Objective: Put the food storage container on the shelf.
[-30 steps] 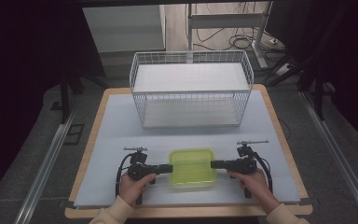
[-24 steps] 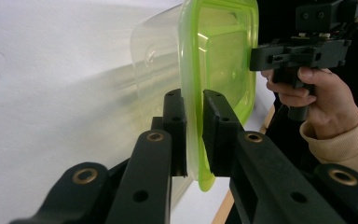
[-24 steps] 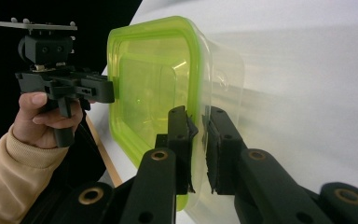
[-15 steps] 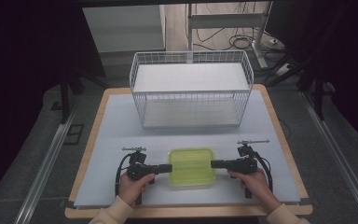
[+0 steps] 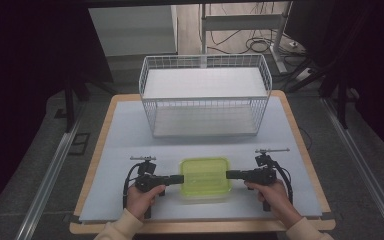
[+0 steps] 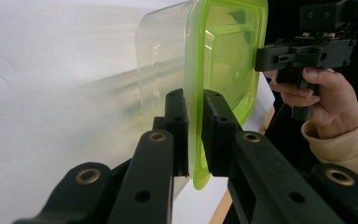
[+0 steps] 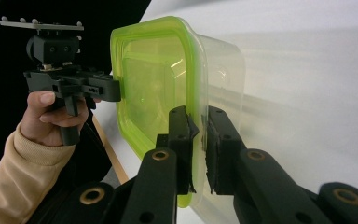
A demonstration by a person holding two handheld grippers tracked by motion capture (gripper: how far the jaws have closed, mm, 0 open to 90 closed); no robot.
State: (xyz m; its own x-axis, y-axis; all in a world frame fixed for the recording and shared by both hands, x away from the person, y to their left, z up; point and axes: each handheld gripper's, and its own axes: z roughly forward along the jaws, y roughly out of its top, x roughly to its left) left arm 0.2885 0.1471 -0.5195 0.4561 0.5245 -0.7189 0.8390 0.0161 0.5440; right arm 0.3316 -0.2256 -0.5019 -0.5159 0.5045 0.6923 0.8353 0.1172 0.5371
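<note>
A clear box with a green lid sat on the near part of the table, between the two grippers and well short of the wire basket at the far side. The left gripper met the box's left edge and the right gripper its right edge, each held level and pointing inward at the other — the person's hands wrapped round the handles behind them.

In the left gripper view the left gripper had its two black jaws closed on the lid's rim, one pad on each face of the green lip, with the box wall just beside the lower pad. Its jaws had just been closing, with the rim between them. Across the box, the right gripper and the hand holding it were in sight.

In the right gripper view the right gripper was likewise clamped on the rim at its own side, the pads pressed against the green lip and the clear wall. Its jaws had also just been closing on the rim. Beyond the lid stood the left gripper, gripped by a hand in a beige sleeve.

The basket stood empty-walled and upright — apart from the box and both grippers.
</note>
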